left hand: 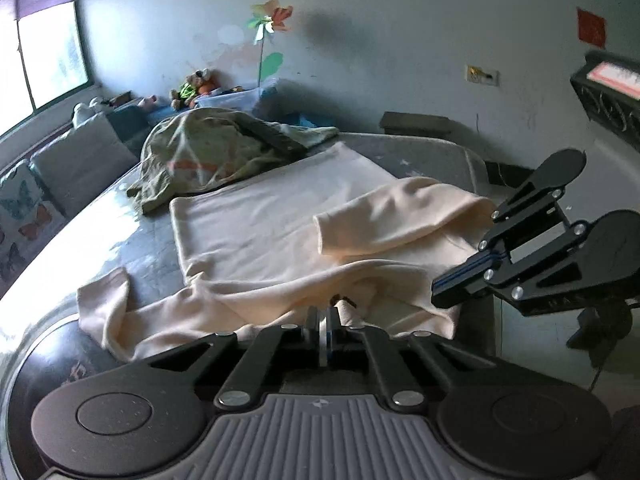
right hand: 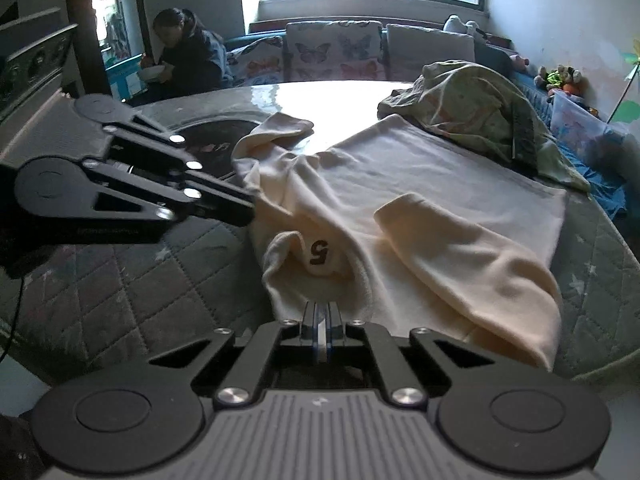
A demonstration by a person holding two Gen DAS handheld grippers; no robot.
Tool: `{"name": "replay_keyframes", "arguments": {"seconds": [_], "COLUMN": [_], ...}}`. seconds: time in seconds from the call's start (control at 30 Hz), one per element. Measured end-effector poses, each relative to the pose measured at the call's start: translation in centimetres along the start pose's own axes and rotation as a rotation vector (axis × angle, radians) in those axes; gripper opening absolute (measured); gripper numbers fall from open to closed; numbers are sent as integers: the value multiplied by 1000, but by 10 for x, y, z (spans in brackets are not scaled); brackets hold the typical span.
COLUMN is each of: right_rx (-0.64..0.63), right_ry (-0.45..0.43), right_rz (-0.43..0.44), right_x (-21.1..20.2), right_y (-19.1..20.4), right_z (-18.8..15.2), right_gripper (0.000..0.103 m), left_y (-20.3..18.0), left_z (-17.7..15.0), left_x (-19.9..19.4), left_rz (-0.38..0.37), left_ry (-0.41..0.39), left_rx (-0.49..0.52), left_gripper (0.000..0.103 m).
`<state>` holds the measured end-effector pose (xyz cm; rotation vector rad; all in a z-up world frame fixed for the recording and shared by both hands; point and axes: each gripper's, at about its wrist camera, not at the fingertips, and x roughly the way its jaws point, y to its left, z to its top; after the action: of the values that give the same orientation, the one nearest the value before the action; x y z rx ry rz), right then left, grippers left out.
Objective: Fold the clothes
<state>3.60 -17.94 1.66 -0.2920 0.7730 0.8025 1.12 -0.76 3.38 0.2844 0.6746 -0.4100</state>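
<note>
Both grippers are pinched shut on the cream shirt's near edge: the left gripper (left hand: pixel 325 320) and right gripper (right hand: pixel 322 312). The shirt (left hand: pixel 272 216) lies mid-table (right hand: pixel 132 256); its sleeve (right hand: pixel 460 248) at 3 o'clock could slide and spoil the fold.

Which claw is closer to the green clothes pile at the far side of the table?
Neither clearly. Both the left claw and right claw are shut on the cream shirt's near edge, with the green pile beyond it.

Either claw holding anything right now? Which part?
Both claws look shut on the cream top: left claw and right claw each pinch its near edge by the neckline, apparently.
</note>
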Motion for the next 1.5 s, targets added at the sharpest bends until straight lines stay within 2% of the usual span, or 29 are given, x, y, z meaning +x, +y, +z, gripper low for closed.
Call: {"name": "replay_keyframes", "arguments": {"seconds": [0.03,0.1,0.17,0.27,0.33,0.37,0.47,0.57,0.7,0.87,0.97,1.1,1.23,1.37,1.5], "right_rx": [-3,-3,5,15,11,9,16,10,-4,-26,-17,-28,-30,-30,-26], "right_ry": [1,-2,-10,2,15,21,34,31,25,21,2,-4,27,47,45], "right_rz": [-3,-16,-34,-36,-39,-40,-37,-38,-31,0,3,4,14,5,-7], "right_x": [0,2,6,14,19,22,26,23,16,3,2,9,23,28,26], "right_y": [1,1,0,-2,-2,-2,-3,-2,-1,1,2,6,9,8,7], "right_z": [0,0,1,3,3,3,-1,-2,-1,-1,1,5,4,1,0], "right_gripper": [5,10,11,11,12,15,16,14,4,3,6,22,22,20,6], "left_y": [-3,-7,-12,-15,-14,-13,-9,-6,-2,3,4,2,2,2,2], "left_z": [1,3,5,6,4,3,-1,-2,-4,-5,-3,-4,-8,-10,-12], "left_x": [4,15,26,40,46,47,42,27,9,-4,-2,2,4,8,11], "left_rz": [-4,-7,-11,-15,-11,-2,21,31,42,26,19,20,24,24,24], "left_ry": [3,15,28,52,70,71,61,29,0,-22,-15,2,18,30,40], "left_rx": [9,25,41,54,56,55,37,24,7,-38,-48,-36,-32,-29,-22], "left_gripper": [11,29,32,32,24,16,9,8,7,7,8,10,11,11,11]}}
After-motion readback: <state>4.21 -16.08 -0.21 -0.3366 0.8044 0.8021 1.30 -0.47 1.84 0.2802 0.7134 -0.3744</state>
